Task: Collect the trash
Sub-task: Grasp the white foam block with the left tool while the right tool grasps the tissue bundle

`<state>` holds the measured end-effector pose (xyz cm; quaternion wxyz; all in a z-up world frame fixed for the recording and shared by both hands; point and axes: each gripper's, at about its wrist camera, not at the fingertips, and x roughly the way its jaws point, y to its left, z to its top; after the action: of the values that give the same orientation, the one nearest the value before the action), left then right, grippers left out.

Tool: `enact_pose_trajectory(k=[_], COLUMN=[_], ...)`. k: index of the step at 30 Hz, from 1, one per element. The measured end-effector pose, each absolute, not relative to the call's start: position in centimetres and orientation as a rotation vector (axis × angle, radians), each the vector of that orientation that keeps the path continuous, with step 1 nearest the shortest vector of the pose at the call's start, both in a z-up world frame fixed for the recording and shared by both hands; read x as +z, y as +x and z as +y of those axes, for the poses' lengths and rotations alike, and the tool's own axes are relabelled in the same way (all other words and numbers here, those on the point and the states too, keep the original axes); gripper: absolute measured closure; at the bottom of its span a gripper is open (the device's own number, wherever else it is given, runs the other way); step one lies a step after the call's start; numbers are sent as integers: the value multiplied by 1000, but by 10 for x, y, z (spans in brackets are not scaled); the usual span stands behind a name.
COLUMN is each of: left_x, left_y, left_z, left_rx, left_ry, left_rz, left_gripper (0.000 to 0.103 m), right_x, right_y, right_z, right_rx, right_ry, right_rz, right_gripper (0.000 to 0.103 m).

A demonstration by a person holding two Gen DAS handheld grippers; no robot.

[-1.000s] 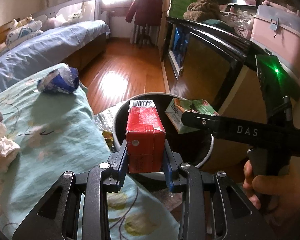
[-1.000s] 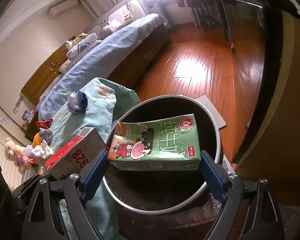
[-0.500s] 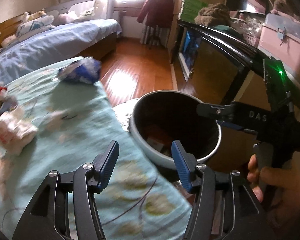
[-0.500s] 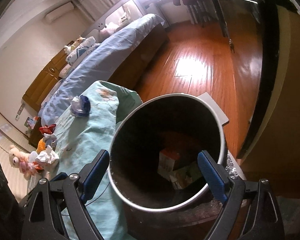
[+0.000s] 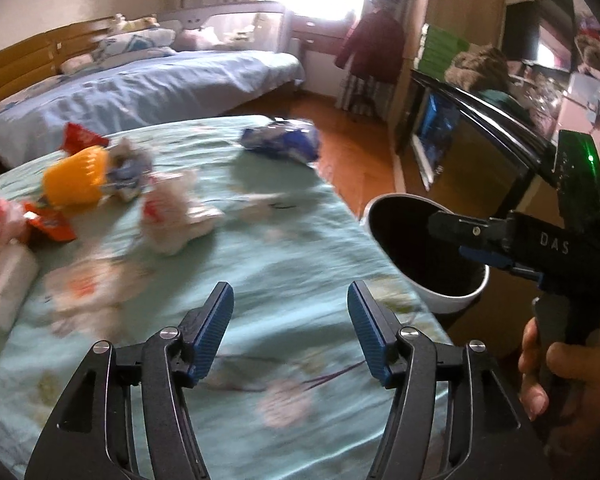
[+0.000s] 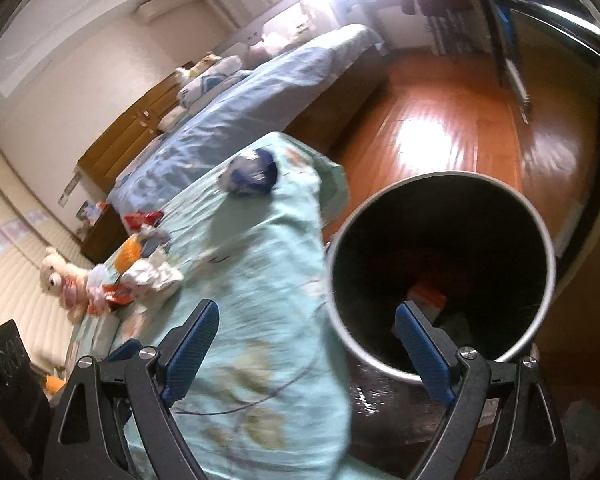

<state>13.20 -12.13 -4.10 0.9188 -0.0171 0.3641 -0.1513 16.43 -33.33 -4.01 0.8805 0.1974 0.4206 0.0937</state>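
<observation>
- Crumpled white paper wad (image 5: pixel 176 216) lies among wrappers on the mint floral bedspread (image 5: pixel 292 248), apart from the round dark bin (image 6: pixel 440 268).
- My left gripper (image 5: pixel 290 322), empty, jaws opening; right gripper (image 6: pixel 306 344) wide, empty.
- I risk pinching bedspread fabric along with the wad.

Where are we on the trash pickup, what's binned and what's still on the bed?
Done: two cartons lie inside the trash bin. In hand: nothing; the left gripper is opening with nothing between its jaws, and the right gripper is open. Left: the blue wrapper, yellow piece, crumpled white paper and red wrappers on the green bedspread.
</observation>
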Motion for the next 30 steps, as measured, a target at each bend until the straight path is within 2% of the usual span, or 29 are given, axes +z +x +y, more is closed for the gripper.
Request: enact_pose_trajectory(k=[9, 24, 30], left_x=[-48, -57, -55], left_y=[121, 107, 107], left_z=[-64, 12, 35], left_rx=[-197, -50, 3], left_ry=[-104, -196, -214], left_rz=[746, 749, 739], left_gripper=[38, 37, 28], right_x=[-43, -44, -50], right_y=[166, 175, 184], right_z=[-279, -202, -176], right_rx=[288, 408, 432], right_ry=[362, 279, 234], right_rz=[901, 907, 918], right_gripper=[9, 9, 9])
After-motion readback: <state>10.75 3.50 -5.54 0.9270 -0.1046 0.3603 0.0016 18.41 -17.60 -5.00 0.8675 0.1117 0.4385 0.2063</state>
